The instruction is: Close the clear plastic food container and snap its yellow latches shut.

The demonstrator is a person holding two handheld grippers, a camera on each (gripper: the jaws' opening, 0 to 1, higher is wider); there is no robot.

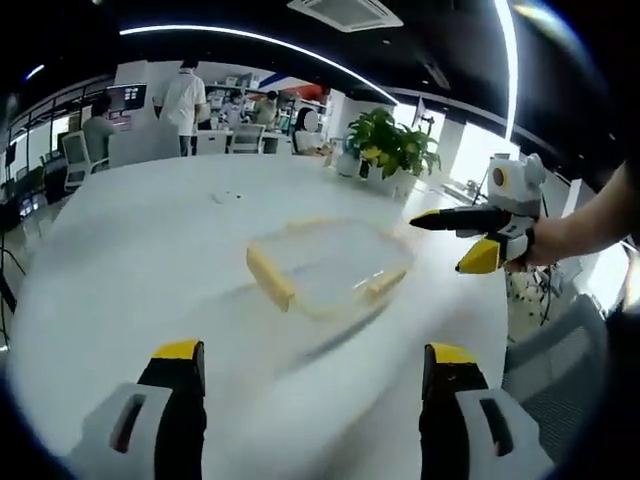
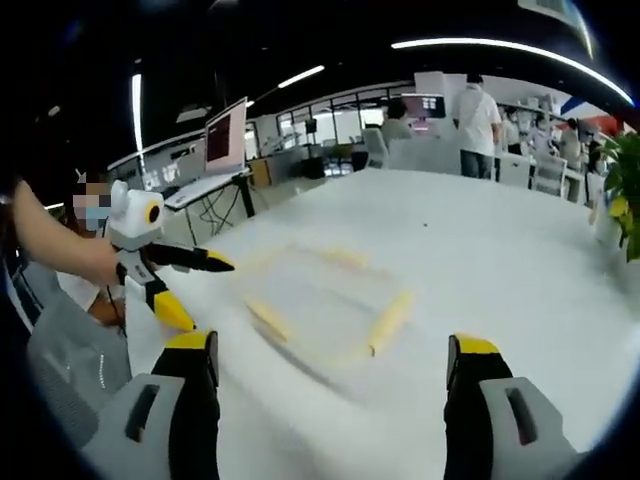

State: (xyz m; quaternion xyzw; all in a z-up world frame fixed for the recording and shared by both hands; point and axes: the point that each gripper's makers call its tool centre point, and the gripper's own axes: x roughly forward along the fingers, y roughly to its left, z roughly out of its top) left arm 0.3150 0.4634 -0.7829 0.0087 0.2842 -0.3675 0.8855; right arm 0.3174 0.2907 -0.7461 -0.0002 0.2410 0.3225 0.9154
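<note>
- Since both views are blurred, whether the lid is seated on the container (image 1: pixel 325 265) is probably unreadable; pressing a latch (image 1: pixel 271 277) over a crooked lid could skid it across the white worktop (image 1: pixel 130 260).
- One container, mid-worktop; about three yellow latches visible.
- Left gripper (image 1: pixel 315 375) and right gripper (image 2: pixel 335 365): jaws spread, empty.

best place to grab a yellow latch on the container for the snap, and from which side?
Judging by the left gripper view, take the long yellow latch on the container's near-left edge. It is a raised bar along the rim, so I'd come from outside that edge, jaws across its narrow width. The picture is blurred; latch detail is unclear. Both the left gripper and right gripper are open.
</note>
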